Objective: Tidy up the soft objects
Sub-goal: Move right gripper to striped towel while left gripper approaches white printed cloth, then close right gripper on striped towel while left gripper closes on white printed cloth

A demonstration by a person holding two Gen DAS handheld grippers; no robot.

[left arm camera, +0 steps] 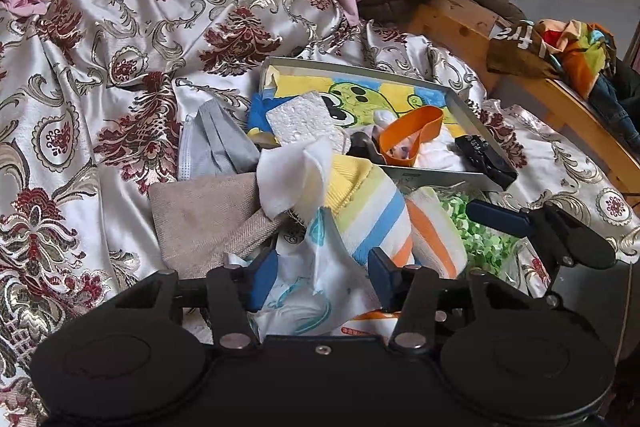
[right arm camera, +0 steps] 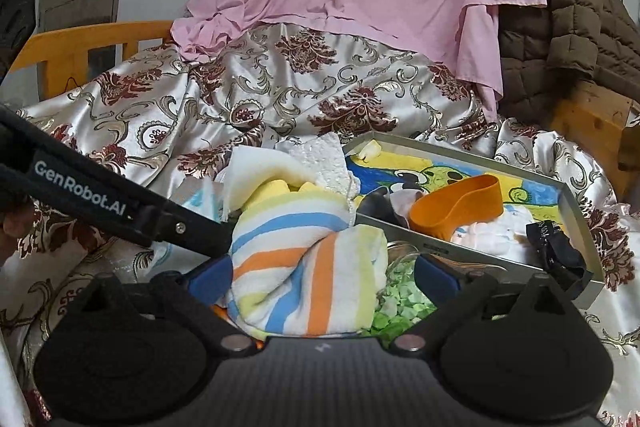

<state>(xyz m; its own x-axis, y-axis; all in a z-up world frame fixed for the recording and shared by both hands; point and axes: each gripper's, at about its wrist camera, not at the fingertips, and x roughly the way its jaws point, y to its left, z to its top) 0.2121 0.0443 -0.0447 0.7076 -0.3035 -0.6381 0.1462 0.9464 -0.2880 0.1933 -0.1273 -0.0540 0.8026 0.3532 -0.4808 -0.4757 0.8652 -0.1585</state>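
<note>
Left gripper (left arm camera: 322, 281) sits nearest the lens, angled down into the pile, jaws about half open with a white printed plastic packet (left arm camera: 316, 291) between the blue pads; contact not clear, so can't confirm a grip. Left of it: one tan cloth (left arm camera: 200, 219) and one grey face mask (left arm camera: 216, 143), both lying on the patterned satin bedspread (left arm camera: 100, 67). Just ahead of the fingertips: one white wipe (left arm camera: 288, 175), one striped towel (left arm camera: 372, 211). Beyond that, one white foam block (left arm camera: 304, 121) leaning on the near-left corner of one metal tray (left arm camera: 476, 115); inside the tray one orange band (left arm camera: 412, 131) and one black fabric piece (left arm camera: 484, 155). Right gripper (right arm camera: 320, 275) also tilted down, jaws wide, striped towel bunched between them, left pad (right arm camera: 210, 277) beside the towel, right pad well clear over one bag of green bits (right arm camera: 396, 303). Tray lies ahead-right of it.
</note>
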